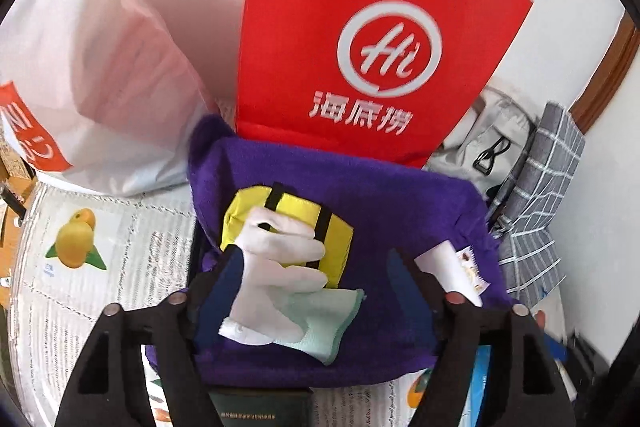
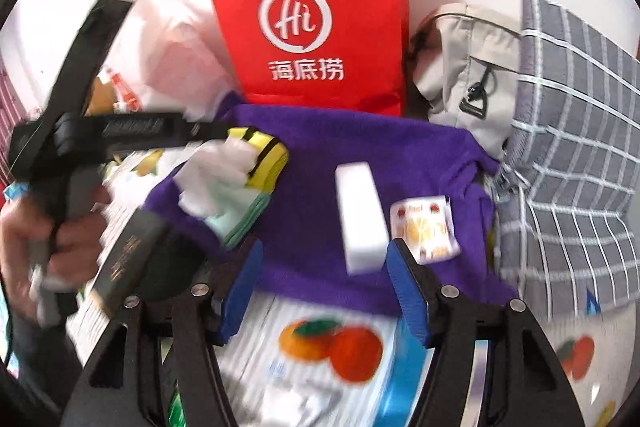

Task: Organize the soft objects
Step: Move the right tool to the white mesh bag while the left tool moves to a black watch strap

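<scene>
A purple towel [image 1: 380, 195] lies spread on the fruit-printed mat. On its left part rest a folded yellow item with black straps [image 1: 304, 223], a white glove [image 1: 280, 267] and a mint-green cloth [image 1: 336, 319]. My left gripper [image 1: 316, 275] hangs open above them, the glove showing between its fingers without being pinched. On the towel's right part lie a white sponge block [image 2: 360, 215] and a small snack packet [image 2: 426, 227]. My right gripper [image 2: 324, 275] is open, and its blue pads [image 2: 404, 279] stand apart just short of the sponge.
A red paper bag [image 1: 360, 27] stands behind the towel, with a white plastic bag [image 1: 100, 67] to its left. A grey bag [image 2: 468, 67] and a checked grey cloth [image 2: 568, 155] fill the right. A dark book [image 2: 128, 259] and a person's hand [image 2: 28, 227] are at the left.
</scene>
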`<action>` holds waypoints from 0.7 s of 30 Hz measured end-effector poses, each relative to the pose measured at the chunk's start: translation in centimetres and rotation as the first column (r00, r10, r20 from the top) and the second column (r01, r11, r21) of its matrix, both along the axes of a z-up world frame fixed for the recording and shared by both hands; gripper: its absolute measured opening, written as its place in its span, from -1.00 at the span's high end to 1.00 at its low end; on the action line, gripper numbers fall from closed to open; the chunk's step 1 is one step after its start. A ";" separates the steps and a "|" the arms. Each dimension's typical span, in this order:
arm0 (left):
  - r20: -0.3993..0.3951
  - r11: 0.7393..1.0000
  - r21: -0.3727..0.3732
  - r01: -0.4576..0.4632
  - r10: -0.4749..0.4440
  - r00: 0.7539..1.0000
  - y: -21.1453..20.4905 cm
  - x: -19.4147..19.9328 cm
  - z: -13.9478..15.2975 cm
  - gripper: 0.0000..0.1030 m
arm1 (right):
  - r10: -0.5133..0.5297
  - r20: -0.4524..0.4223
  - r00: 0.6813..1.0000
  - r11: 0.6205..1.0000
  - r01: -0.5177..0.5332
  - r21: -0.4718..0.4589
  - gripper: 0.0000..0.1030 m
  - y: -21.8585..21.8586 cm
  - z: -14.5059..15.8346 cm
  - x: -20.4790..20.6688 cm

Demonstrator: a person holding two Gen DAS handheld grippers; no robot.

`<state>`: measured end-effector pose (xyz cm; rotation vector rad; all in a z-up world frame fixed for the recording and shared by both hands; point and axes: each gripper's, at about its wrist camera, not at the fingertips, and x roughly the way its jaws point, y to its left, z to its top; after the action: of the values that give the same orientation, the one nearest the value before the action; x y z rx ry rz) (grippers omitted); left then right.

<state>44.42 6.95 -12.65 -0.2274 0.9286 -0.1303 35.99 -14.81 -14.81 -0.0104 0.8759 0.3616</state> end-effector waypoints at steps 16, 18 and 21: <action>0.086 0.997 -0.004 0.079 -0.079 0.993 -1.9 -8.5 4.7 -0.54 | 0.008 -0.092 0.996 1.000 -0.006 0.025 -0.49 -1.9 -3.6 -15.1; 0.088 0.995 0.022 0.102 -0.104 0.991 -2.1 -10.3 4.4 -0.54 | 0.009 -0.097 0.995 1.000 -0.007 0.018 -0.49 -1.8 -4.8 -15.8; 0.073 0.991 0.039 0.130 -0.132 0.989 -2.1 -12.8 3.1 -0.58 | 0.002 -0.084 0.996 1.000 -0.001 0.003 -0.56 -1.6 -6.3 -16.2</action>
<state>31.59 4.85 -9.54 -0.1286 0.8697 -0.2426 19.81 -16.43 -21.16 0.0068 0.9587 0.3668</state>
